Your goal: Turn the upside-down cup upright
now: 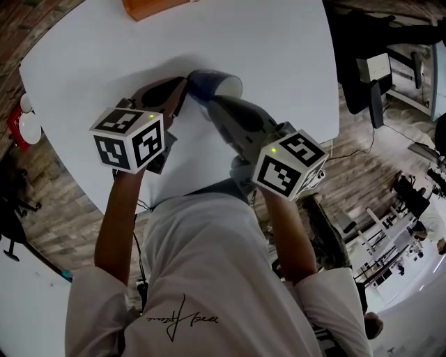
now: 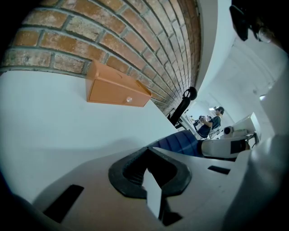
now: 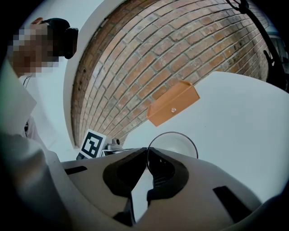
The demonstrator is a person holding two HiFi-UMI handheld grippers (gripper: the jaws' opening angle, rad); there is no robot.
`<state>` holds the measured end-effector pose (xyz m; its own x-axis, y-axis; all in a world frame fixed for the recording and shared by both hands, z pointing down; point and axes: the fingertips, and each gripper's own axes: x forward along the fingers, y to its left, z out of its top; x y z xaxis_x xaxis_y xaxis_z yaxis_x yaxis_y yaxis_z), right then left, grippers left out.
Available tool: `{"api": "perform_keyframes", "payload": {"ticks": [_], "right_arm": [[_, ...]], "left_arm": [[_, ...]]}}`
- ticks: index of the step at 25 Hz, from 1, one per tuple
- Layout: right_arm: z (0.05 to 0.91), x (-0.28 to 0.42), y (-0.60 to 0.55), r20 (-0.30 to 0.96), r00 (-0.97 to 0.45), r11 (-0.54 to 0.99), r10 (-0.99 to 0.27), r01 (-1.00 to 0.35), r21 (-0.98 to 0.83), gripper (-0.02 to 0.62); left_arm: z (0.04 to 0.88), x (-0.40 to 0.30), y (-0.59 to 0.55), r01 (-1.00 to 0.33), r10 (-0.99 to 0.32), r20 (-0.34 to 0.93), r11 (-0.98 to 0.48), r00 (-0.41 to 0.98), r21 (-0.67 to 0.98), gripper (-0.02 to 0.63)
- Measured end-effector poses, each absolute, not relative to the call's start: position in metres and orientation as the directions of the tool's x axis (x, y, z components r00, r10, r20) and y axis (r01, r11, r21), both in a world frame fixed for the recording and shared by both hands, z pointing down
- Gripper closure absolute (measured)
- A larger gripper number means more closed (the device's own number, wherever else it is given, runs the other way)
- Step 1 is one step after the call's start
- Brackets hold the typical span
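Note:
The blue cup (image 1: 207, 84) with a white inside is tipped on its side over the white table (image 1: 279, 49), its mouth turned to the right. My right gripper (image 1: 211, 99) is shut on the cup's rim; in the right gripper view the round mouth (image 3: 174, 145) shows just past the closed jaws (image 3: 147, 154). My left gripper (image 1: 180, 88) hovers close to the cup's left side, shut with nothing in it (image 2: 146, 151). In the left gripper view the cup's blue wall (image 2: 180, 142) lies just beyond the jaws, to the right, with the right gripper (image 2: 226, 146) behind it.
An orange box (image 1: 150, 7) (image 2: 115, 88) (image 3: 174, 108) lies at the table's far edge, by a brick wall. The table's near edge curves just in front of the person's body. Office chairs and stands fill the floor to the right.

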<state>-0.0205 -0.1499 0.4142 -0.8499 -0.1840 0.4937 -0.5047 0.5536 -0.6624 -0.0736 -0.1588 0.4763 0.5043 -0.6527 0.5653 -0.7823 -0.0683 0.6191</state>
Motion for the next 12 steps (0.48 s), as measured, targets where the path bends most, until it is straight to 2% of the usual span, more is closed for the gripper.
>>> {"api": "perform_keyframes", "payload": {"ticks": [12], "right_arm": [[0.4134, -0.0273, -0.1514, 0.507, -0.845, 0.578, -0.17, -0.502, -0.644, 0.572]], "left_arm": [[0.4782, -0.0742, -0.1577, -0.778, -0.653, 0.564, -0.063, 0.505, 0.625, 0.597]]}}
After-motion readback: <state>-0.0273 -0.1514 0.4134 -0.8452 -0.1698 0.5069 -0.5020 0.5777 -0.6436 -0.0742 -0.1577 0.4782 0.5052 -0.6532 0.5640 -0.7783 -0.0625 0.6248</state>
